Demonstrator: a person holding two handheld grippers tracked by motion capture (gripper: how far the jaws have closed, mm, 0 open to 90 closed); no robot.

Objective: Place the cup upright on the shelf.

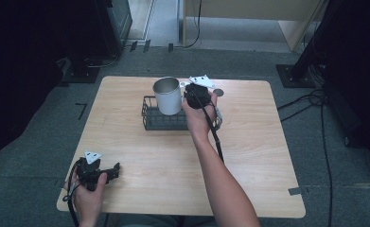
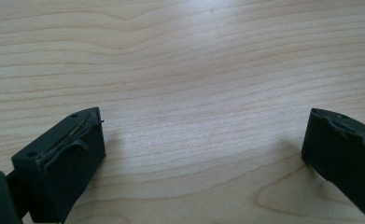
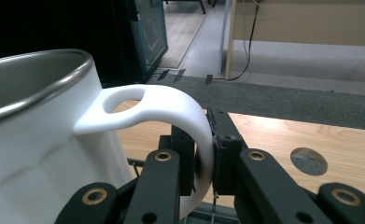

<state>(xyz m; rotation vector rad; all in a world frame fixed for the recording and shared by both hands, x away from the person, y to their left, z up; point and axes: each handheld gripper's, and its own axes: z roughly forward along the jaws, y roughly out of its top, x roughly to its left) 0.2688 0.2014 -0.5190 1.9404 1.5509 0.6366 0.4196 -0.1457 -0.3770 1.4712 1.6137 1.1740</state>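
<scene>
Right gripper [image 3: 203, 154] fingers [image 3: 224, 154] clamping mug [image 3: 40, 140] handle [image 3: 171, 112], above basket [image 1: 154, 120]

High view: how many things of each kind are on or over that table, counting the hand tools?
Mugs: 1, white mug, held by its handle
Wire baskets: 1, black basket
Grippers: 2, left gripper, right gripper
Total: 4

A wire basket [image 1: 160, 118] sits at the back middle of the table [image 1: 249, 156], and a mug [image 1: 168, 96] stands upright over it — the right gripper [image 1: 188, 93] just beside it, jaws closed on its handle [image 3: 171, 112]. The left gripper [image 1: 108, 173] lies well apart at the front left corner — jaws spread over bare wood.
</scene>
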